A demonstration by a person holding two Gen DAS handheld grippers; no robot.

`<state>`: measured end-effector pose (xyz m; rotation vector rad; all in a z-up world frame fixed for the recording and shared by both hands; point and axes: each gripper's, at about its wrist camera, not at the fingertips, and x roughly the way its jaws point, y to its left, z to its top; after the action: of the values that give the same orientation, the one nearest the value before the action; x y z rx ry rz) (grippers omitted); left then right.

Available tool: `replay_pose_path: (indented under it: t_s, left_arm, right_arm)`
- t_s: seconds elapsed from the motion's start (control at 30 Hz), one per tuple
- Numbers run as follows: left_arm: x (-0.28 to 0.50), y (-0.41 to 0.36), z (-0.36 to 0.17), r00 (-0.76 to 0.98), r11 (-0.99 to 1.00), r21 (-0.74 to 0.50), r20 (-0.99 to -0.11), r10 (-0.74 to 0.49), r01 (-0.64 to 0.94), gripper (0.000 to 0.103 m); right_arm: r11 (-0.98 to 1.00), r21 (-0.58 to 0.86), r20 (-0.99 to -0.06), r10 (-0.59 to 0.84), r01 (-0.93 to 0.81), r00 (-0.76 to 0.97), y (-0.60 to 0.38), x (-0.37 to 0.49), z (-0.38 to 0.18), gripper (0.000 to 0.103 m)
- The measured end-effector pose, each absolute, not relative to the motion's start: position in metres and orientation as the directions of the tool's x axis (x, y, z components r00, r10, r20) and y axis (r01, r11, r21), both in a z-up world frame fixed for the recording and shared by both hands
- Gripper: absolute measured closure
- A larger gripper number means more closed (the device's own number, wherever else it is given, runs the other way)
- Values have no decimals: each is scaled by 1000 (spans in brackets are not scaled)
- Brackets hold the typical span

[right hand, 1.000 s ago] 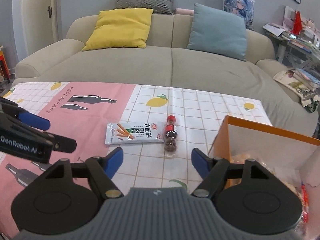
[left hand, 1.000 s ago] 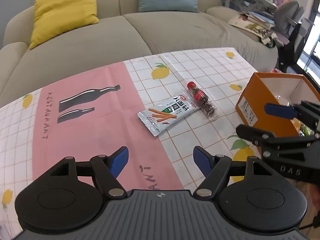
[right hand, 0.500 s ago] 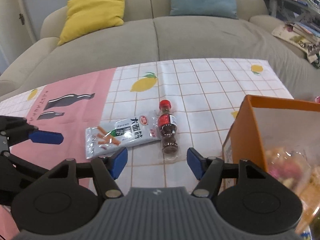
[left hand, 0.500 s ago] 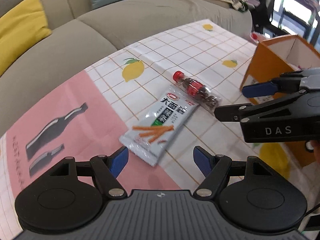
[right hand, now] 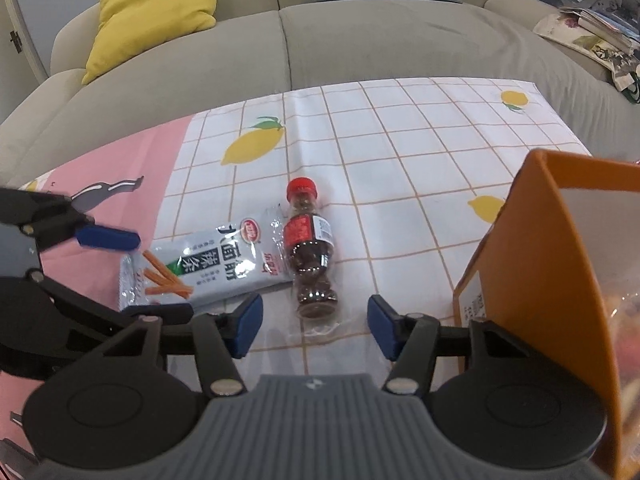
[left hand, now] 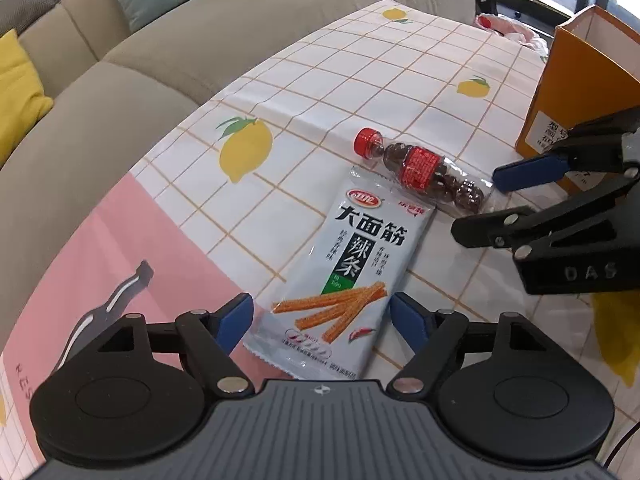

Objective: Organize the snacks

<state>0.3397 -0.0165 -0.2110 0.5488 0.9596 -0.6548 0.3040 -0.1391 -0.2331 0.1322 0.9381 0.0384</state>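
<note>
Left tool (left hand: pixel 322 316) just widened, straddling crinkly foil packet (left hand: pixel 348 276); right tool (right hand: pixel 315 322) narrowing, unclenched.

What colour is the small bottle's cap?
Red; the bottle cap shows best in the left wrist view.

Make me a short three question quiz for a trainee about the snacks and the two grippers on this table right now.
1. True or false: the left gripper is clamped on the snack packet.
2. Which snack lies ahead of the right gripper: A the packet, B the bottle-shaped candy pack, C nothing?
3. Fill in: the orange box stands on the candy pack's ____ side in the right wrist view.

Key: 1 false, its fingers straddle it, open. 2 B. 3 right.
</note>
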Motion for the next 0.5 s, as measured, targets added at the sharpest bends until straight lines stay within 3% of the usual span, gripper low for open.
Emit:
replay_pose_path:
  t_s: [0.07, 0.2, 0.5]
  left_arm:
    - [343, -17, -212, 394, 684, 107, -876, -280, 722, 11]
    - [349, -13, -213, 353, 737, 17, -885, -304, 675, 21]
    - [304, 2, -207, 313, 903, -24, -934, -174, 429, 30]
  right_arm:
    - [991, 132, -798, 100, 11, 594, -138, 305, -236, 53]
    - [994, 113, -799, 95, -7, 593, -136, 303, -236, 76]
    - [990, 138, -825, 136, -38, 548, -132, 275, -232, 76]
